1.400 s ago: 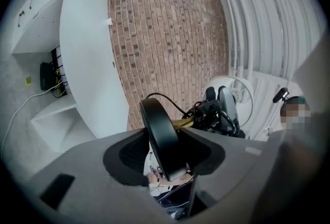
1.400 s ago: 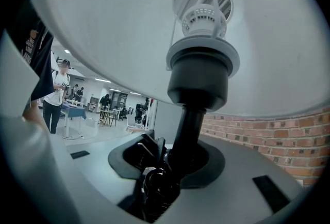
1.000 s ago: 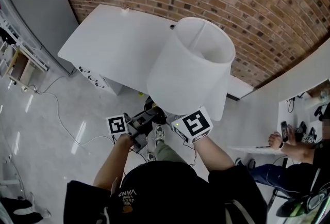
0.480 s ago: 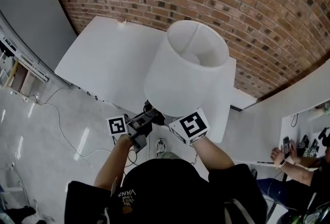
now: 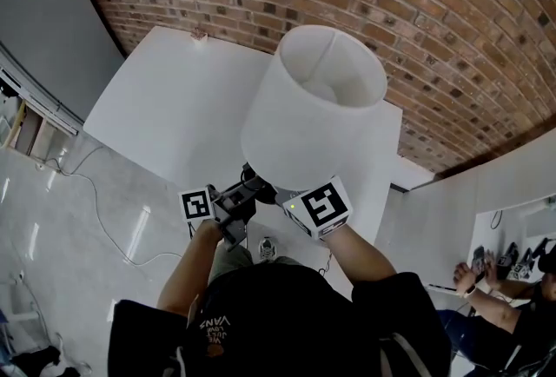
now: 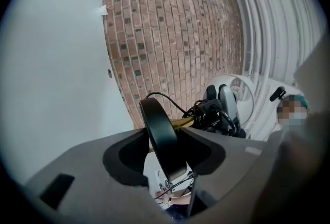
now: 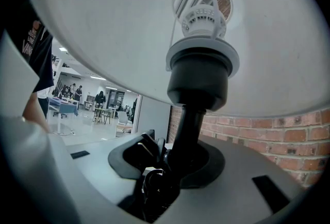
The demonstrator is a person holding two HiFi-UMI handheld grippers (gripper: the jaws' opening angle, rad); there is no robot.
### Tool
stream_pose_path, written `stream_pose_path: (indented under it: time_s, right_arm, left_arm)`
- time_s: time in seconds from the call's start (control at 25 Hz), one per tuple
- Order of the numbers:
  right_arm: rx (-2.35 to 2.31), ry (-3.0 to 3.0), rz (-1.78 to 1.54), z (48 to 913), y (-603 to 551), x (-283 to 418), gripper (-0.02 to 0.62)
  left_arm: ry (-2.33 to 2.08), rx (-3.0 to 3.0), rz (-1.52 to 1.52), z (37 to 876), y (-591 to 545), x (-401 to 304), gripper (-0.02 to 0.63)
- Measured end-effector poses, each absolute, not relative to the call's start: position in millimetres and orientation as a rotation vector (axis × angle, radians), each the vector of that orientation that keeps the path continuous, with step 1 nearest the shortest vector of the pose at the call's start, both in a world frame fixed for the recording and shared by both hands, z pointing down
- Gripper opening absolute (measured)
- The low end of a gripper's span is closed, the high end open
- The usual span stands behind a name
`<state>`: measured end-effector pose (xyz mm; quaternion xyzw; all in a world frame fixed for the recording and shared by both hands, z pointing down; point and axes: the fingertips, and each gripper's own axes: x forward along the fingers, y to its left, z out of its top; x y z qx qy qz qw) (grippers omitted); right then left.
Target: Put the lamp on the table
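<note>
The left gripper (image 6: 165, 152) pinches the lamp's black base disc (image 6: 157, 130) edge-on, and the right gripper (image 7: 178, 158) clamps its stem (image 7: 190, 122). The lamp (image 5: 313, 106) is held aloft, with its shade at twelve o'clock from both grippers and the white table (image 5: 165, 97) at ten.

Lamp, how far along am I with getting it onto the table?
Done: the lamp is off the floor, at the near edge of the white table. In hand: the left gripper clamps its black base, the right gripper its stem. Left: stand it on the table and let go.
</note>
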<state>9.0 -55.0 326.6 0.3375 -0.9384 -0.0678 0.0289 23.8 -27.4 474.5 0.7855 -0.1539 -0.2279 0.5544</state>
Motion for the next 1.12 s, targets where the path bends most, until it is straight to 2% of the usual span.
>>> stream_pose_path:
  time_s: [1.12]
  right_arm:
    - [1.610, -2.596, -0.086, 373, -233, 5, 0.144]
  left_arm:
    - [-0.020, 1.796, -0.281, 520, -194, 2, 0.184]
